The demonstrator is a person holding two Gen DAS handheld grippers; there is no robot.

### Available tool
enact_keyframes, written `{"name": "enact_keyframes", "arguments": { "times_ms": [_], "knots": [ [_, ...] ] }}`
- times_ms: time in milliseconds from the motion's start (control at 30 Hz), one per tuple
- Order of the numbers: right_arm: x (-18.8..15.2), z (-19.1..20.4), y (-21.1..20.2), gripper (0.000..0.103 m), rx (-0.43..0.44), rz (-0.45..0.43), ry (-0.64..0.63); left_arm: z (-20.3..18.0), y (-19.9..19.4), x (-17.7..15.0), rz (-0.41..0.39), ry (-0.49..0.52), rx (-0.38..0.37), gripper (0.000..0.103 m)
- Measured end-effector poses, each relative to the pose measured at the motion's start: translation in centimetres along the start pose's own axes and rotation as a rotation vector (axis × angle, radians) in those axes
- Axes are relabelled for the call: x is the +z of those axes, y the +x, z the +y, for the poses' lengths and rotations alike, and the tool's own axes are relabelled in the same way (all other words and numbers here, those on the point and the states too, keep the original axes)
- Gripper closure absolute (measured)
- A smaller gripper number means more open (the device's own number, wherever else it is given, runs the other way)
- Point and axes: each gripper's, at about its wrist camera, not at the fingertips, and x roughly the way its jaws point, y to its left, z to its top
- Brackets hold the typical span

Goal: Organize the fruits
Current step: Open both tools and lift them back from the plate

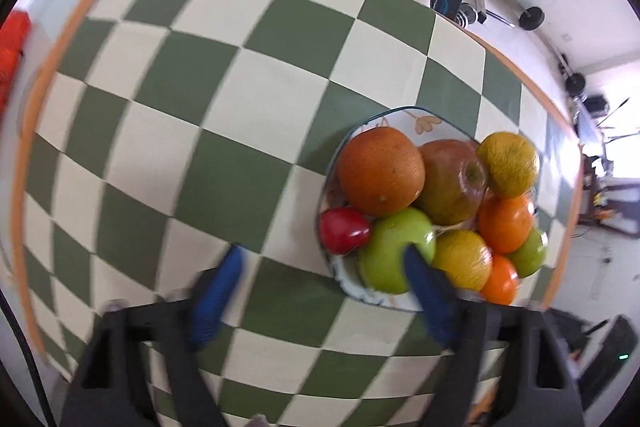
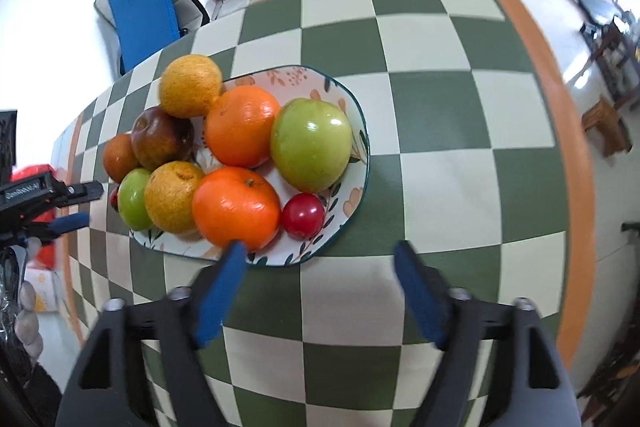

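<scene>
We see smooth, firm, rollable fruit heaped on the floral ceramic plate with a dark rim (image 2: 362,147): glossy orange (image 2: 236,207), big green apple (image 2: 311,143), small red fruit (image 2: 303,215). We judge them slippery; grip across the widest part. Both the left gripper (image 1: 322,281) and the right gripper (image 2: 318,269) are spread apart, holding nothing. The green-and-cream checked tablecloth (image 2: 460,131) lies bare to the right; its orange border is far off.

Glossy green apple (image 2: 311,144), pebbled orange (image 2: 236,207), glazed ceramic plate (image 2: 352,205), matt checked cloth (image 2: 440,155)
</scene>
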Motion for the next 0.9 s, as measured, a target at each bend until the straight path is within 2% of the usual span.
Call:
{"name": "enact_keyframes", "arguments": {
  "times_ms": [133,200,533,900],
  "knots": [
    [-0.7,1.5,-1.9,0.007,-0.076,-0.043,-0.052,-0.8,-1.0,-2.3,-0.057,0.093,0.118,0.006],
    [-1.0,2.0,-2.9,0.007,-0.096,-0.069,-0.067,-1.5,-1.4,-3.8,-0.089,0.14,0.164,0.005],
    [-2.6,2.8,-6.8,0.006,-0.135,-0.135,-0.076,-3.9,-3.4,-7.9,-0.186,0.221,0.207,0.005],
    [-6.4,4.7,-14.6,0.006,-0.141,-0.245,-0.079,-4.4,-11.6,-13.1,-0.333,0.262,0.164,0.005]
  ]
}}
